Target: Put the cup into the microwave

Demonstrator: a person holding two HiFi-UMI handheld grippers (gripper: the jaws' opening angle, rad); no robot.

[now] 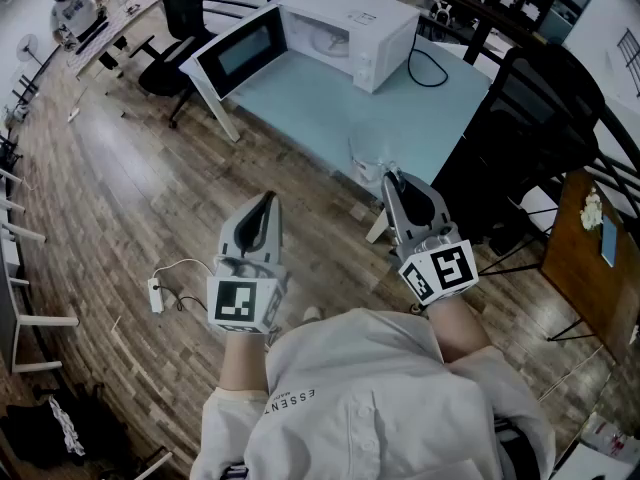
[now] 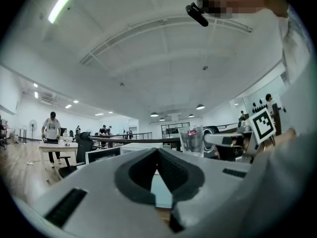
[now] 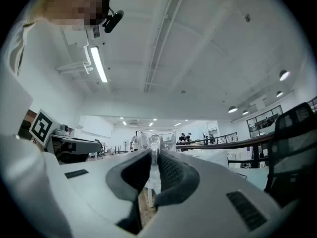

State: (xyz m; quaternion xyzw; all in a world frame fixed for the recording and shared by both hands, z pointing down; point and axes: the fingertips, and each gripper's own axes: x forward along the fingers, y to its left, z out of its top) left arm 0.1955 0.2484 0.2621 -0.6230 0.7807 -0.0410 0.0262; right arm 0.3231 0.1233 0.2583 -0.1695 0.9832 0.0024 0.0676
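Note:
A white microwave [image 1: 345, 28] stands at the far end of a pale blue table [image 1: 330, 108], its door [image 1: 240, 50] swung open to the left. My right gripper [image 1: 392, 180] is shut on the wall of a clear glass cup [image 1: 372, 153], held over the table's near edge. In the right gripper view the cup [image 3: 156, 140] stands upright at the tips of the right gripper [image 3: 153, 155]. My left gripper [image 1: 267, 200] hangs over the floor to the left, shut and holding nothing. In the left gripper view the left gripper [image 2: 157, 150] has its pads together, and the cup [image 2: 191, 139] shows to its right.
A black office chair [image 1: 530, 138] stands right of the table, with a wooden cabinet [image 1: 590, 258] beyond it. A black cable [image 1: 430, 68] loops beside the microwave. A power strip [image 1: 155, 295] lies on the wood floor at left. Desks, chairs and a seated person [image 1: 75, 8] fill the far left.

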